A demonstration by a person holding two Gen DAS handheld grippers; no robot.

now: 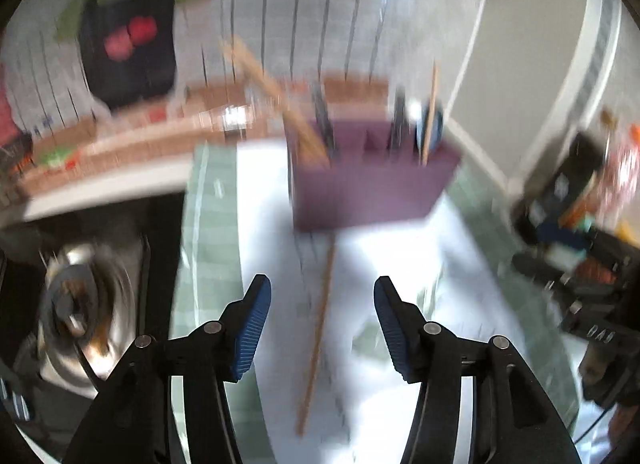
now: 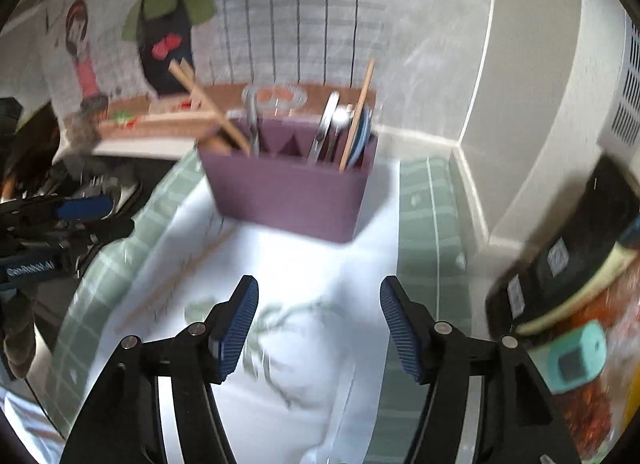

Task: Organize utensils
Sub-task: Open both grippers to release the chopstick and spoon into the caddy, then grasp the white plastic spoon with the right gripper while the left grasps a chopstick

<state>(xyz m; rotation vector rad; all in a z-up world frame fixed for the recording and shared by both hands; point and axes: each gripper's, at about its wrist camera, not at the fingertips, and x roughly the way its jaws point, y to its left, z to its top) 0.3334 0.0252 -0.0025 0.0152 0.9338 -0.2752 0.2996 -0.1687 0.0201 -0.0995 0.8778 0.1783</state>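
Purple caddy [image 2: 288,192] on the tabletop [image 2: 424,224] already holds most utensils upright. 1 wooden chopstick [image 1: 318,328] lies loose on the white cloth, still to stow. Left tool [image 1: 322,328] and right tool [image 2: 320,328]: jaws apart, empty.

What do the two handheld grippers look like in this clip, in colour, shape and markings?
Both are alike. The left gripper and the right gripper have black angular linkage arms with round silver pivot pins, and jaws faced with blue ribbed pads. Seen from the right wrist view, the left gripper's body carries a blue strip with white lettering, too blurred to read surely. No sleeves or cables are clearly visible.
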